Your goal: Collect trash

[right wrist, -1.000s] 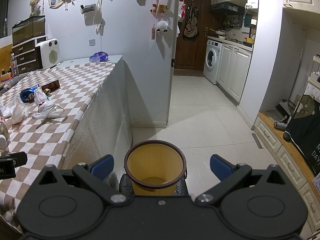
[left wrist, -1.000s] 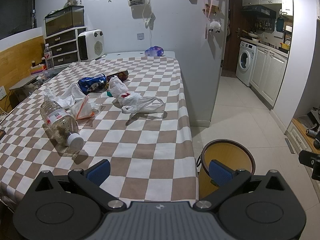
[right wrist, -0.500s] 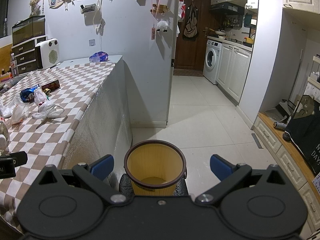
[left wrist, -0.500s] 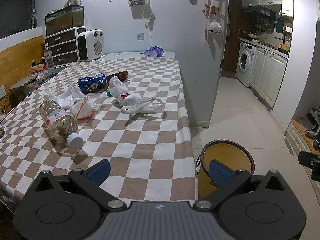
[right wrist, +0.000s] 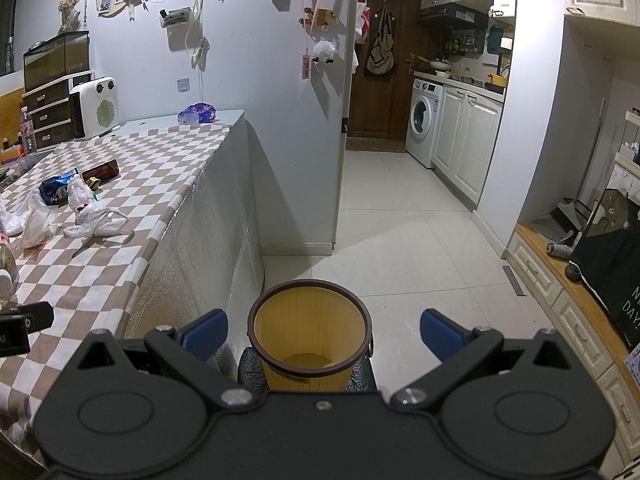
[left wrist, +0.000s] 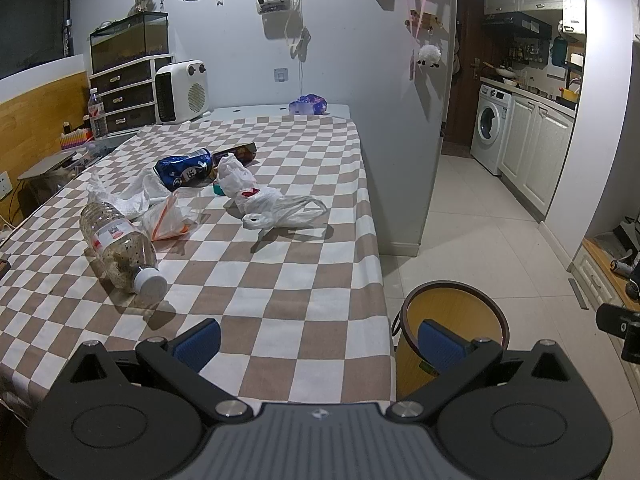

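I am looking into a dim room with a pale wall (left wrist: 352, 32) hung with photos and small ornaments, a white tiled floor (right wrist: 404, 240), and a kitchen nook at the far right where a washing machine (right wrist: 423, 123) sits under white cabinets. A long tabletop (left wrist: 304, 216) under a brown-and-white checked cloth runs away from me along the left; at its far end stand a white heater (left wrist: 182, 90), a set of dark drawers (left wrist: 122, 96) with a glass tank (left wrist: 128, 40) on top, and a small purple bundle (left wrist: 308, 104).

On the floor just beside the tabletop's near corner stands the yellow bin (right wrist: 310, 330) with a dark rim, open-topped; I see nothing lying in the part of it I can make out.

The trash lies in a loose cluster on the left half of the cloth. A clear plastic bottle (left wrist: 120, 252) with a white cap lies on its side nearest me. Just beyond it is a clear bag with orange edging (left wrist: 170, 222) and some crumpled white plastic (left wrist: 128, 198). A white carrier bag (left wrist: 272, 206) sprawls toward the middle, with a crushed blue can (left wrist: 184, 168) and a dark wrapper (left wrist: 240, 153) behind it.

My left claw (left wrist: 318, 344) hangs over the tabletop's near edge, jaws spread wide and holding nothing. My right claw (right wrist: 320, 330) is over the bin, likewise wide apart and empty.
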Tool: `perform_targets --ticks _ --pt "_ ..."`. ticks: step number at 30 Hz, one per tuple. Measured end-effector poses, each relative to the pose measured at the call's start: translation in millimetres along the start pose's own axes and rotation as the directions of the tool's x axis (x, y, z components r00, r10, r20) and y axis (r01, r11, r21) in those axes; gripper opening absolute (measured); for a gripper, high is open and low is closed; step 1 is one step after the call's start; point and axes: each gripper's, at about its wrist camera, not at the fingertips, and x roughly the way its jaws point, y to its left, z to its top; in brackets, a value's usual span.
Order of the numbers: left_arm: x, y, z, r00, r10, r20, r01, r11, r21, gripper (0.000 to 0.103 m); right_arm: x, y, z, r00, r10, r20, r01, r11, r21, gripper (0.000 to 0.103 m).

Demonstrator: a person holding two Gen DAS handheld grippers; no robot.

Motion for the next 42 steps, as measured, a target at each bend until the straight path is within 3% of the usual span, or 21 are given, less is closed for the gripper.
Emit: perform_targets --ticks 42 --pt "7.1 6.3 -0.2 1.0 0.009 -0.008 -0.01 1.0 -0.011 0.103 2.1 1.6 0.2 1.0 0.012 -0.007 -0.012 1.0 0.002 0.103"
